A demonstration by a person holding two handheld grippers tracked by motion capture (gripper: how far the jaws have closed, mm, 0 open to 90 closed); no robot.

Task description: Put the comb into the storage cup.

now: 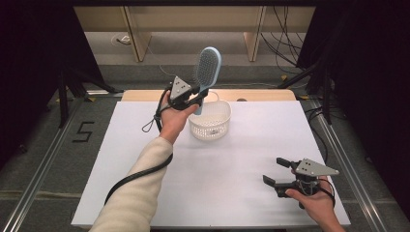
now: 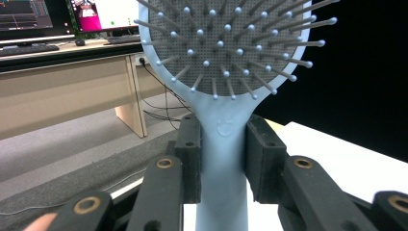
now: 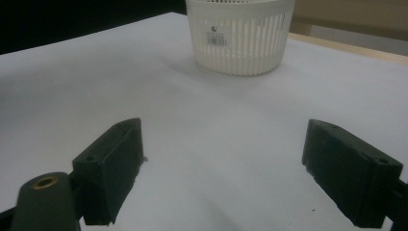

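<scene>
Right now the left gripper (image 1: pixel 199 93) is clamping the handle of a light-blue paddle hairbrush (image 1: pixel 208 67), holding it up off the table above the far middle of the white board (image 1: pixel 145 159). In the left gripper view the two black pads are pressing on either side of the handle just under the bristled head, so the grip is firm. The brush's long axis is running nearly upright, head toward 12 o'clock and leaning slightly to 1 o'clock in the high view, with the free end of the handle pointing down toward 6 o'clock.

What the coming move is turning on, as I judge it, is the white slatted basket (image 1: pixel 211 121): it is sitting just below and slightly toward 5 o'clock from the left gripper, with the handle's lower end hanging close over its rim. A short lowering along the brush's own axis would probably be taking it inside.

Meanwhile the right gripper (image 1: pixel 278 171) is resting low at the near right of the board, jaws spread wide and holding nothing, with the basket well away at its 11 o'clock. The left hand is by far the nearer one.

Counting: one hairbrush, one basket, two grippers.
</scene>
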